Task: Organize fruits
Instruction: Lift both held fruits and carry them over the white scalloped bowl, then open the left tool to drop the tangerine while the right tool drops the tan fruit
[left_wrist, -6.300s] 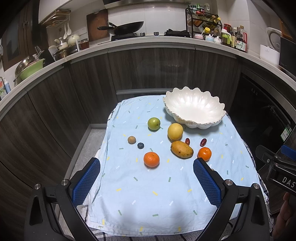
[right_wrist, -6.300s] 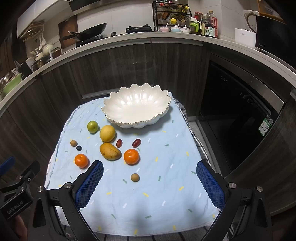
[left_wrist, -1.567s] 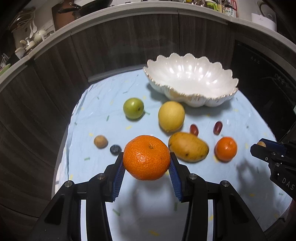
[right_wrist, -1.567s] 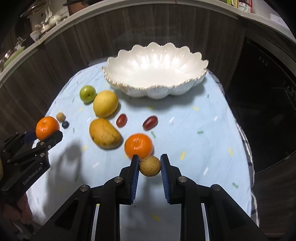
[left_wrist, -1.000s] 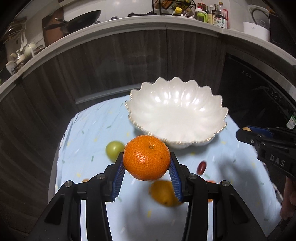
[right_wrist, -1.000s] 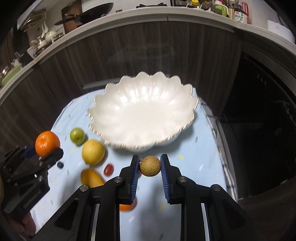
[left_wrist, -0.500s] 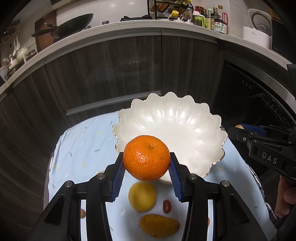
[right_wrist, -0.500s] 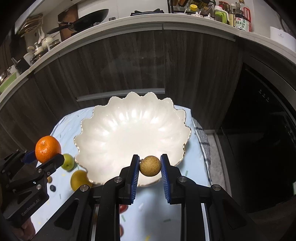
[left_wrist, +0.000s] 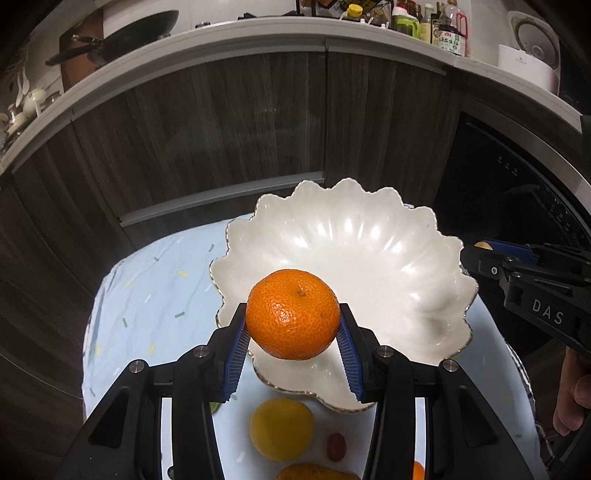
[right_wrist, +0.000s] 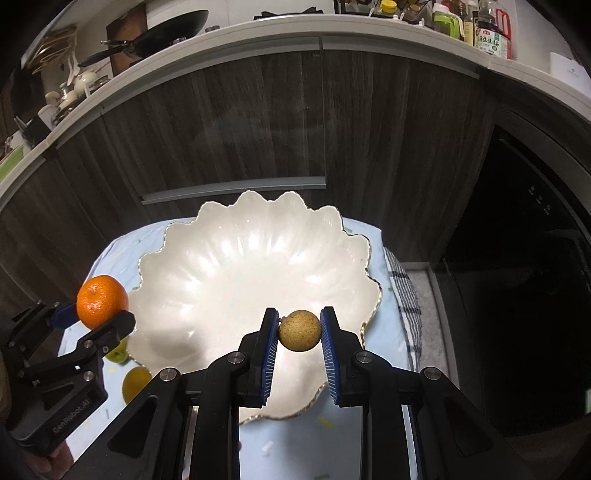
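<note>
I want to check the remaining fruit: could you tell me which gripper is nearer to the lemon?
Left. The left gripper hangs just above the lemon; the right gripper is across the bowl.

Both views are fisheye, each looking forward and steeply down along its own gripper's fingers, from close above the white scalloped bowl (left_wrist: 354, 266) on the blue cloth (left_wrist: 159, 280). The left wrist view sits at the bowl's 8 o'clock side, with the right gripper (left_wrist: 480, 246) entering at 3 o'clock. The right wrist view hangs nearer the bowl's (right_wrist: 236, 269) 5 o'clock rim, with the left gripper (right_wrist: 96, 306) at 9 o'clock. Both share the bowl, cloth, dark cabinets (right_wrist: 258, 122) and the counter (right_wrist: 369, 27) behind.
</note>
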